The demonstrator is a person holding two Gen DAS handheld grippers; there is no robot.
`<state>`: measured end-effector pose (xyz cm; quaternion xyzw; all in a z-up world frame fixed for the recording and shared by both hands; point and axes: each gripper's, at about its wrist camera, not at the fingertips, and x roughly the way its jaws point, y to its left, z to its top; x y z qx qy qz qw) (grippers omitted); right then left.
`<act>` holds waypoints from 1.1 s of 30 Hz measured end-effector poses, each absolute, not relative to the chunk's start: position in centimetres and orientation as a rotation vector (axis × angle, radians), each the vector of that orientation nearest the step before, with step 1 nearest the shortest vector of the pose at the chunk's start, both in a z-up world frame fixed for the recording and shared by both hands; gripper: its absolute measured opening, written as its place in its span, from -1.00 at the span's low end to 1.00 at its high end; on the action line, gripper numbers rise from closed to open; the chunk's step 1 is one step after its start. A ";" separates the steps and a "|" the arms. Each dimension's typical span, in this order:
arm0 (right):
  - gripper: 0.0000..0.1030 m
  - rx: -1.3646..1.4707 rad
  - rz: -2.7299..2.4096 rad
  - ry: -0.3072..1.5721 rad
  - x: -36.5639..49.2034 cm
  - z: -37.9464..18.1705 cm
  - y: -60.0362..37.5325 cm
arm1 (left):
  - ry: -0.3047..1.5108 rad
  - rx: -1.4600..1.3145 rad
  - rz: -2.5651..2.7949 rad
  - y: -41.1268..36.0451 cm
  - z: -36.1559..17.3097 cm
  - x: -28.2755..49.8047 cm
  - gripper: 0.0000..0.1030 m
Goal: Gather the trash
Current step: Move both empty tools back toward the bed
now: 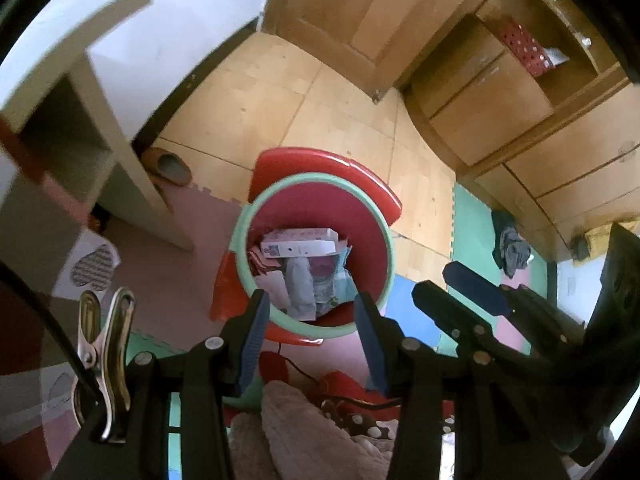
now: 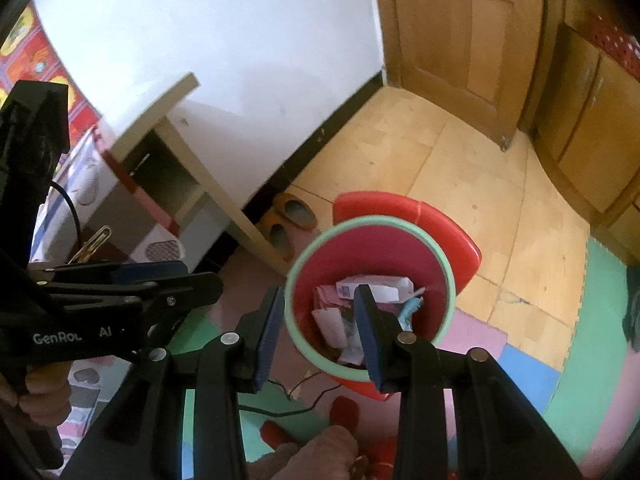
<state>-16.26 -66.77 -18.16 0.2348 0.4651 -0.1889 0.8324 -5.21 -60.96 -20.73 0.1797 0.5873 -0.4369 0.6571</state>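
A round bin with a pale green rim (image 1: 240, 240) and a red liner stands on the floor below both grippers. Inside lie a white and pink carton (image 1: 298, 242) and several crumpled wrappers (image 1: 320, 284). My left gripper (image 1: 311, 300) hangs over the bin's near edge, open, with nothing between its blue pads. In the right wrist view the bin rim (image 2: 448, 280) and the carton (image 2: 384, 286) show again. My right gripper (image 2: 319, 292) is also open and empty above the near rim. Each gripper appears in the other's view: the right gripper (image 1: 448, 280) and the left gripper (image 2: 200, 274).
A red plastic seat (image 1: 320, 164) stands behind the bin. Orange slippers (image 2: 294, 210) lie by a white desk (image 1: 120, 140). A wooden door (image 2: 460, 40) and cabinets (image 1: 520, 120) line the far side. Coloured foam mats (image 2: 592, 340), a dark cloth (image 1: 510, 246) and a cable (image 2: 296, 400) are on the floor.
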 end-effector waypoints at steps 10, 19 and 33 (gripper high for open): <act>-0.27 0.451 -0.318 0.930 -14.7 -13.8 -63.7 | 1.282 0.331 -0.932 -56.6 -16.3 -3.6 -0.10; -0.27 0.375 -0.220 0.875 -12.2 -9.4 -59.1 | 1.188 0.263 -0.868 -51.2 -10.7 -2.0 -0.10; -0.27 0.267 -0.048 0.833 -7.9 -5.4 -50.8 | 1.141 0.169 -0.684 -40.4 -6.6 1.5 -0.10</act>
